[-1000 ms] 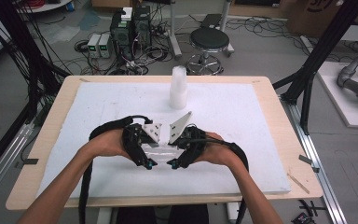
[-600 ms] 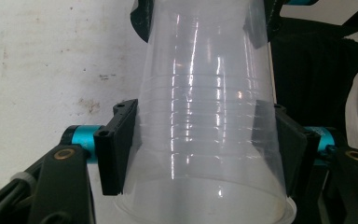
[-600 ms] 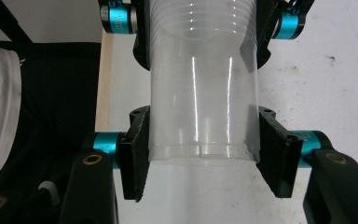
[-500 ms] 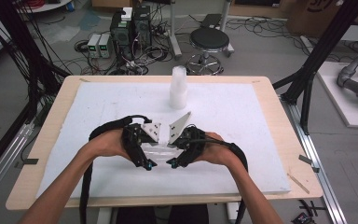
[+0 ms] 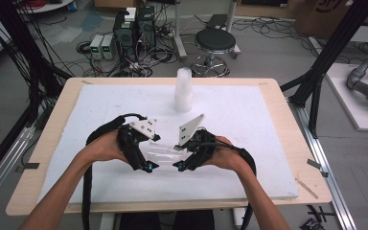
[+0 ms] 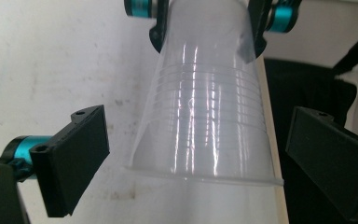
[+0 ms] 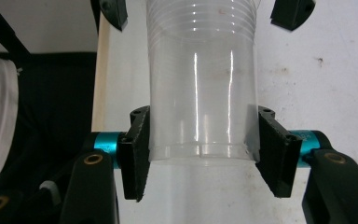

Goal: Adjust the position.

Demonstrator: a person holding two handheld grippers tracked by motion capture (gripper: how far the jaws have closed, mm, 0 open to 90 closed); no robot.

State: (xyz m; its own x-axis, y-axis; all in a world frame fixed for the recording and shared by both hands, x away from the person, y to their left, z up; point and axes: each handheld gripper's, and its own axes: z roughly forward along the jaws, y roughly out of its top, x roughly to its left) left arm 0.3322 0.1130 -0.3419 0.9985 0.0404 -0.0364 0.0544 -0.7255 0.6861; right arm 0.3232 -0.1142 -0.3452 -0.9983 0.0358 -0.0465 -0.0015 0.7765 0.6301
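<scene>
Clear plastic cup [image 5: 164, 152], lying sideways in the air between the two grippers, low over the white table [image 5: 249, 120] near its front edge. That's the high view; a white stack of cups [image 5: 183, 90] stands further back, well apart from the hands. The left gripper [image 5: 146, 165] and right gripper [image 5: 179, 165] face each other across the cup.

Left gripper view: its jaws have just been opening and now stand wide on either side of the rim end, not touching the cup [image 6: 205, 116]. The far gripper's jaws pinch the narrow end at the top of the picture.

Right gripper view: the right gripper [image 7: 204, 149] has its jaws clamped on the cup [image 7: 200, 84] just above the base, pads pressing both walls.

My take is this is a handover, left letting go to right. To do it well I'd keep the right squeeze gentle, since thin plastic buckles, and back the left straight away along the cup's axis so a jaw doesn't snag the rim.

No brand, label or writing readable anywhere, cup included.
</scene>
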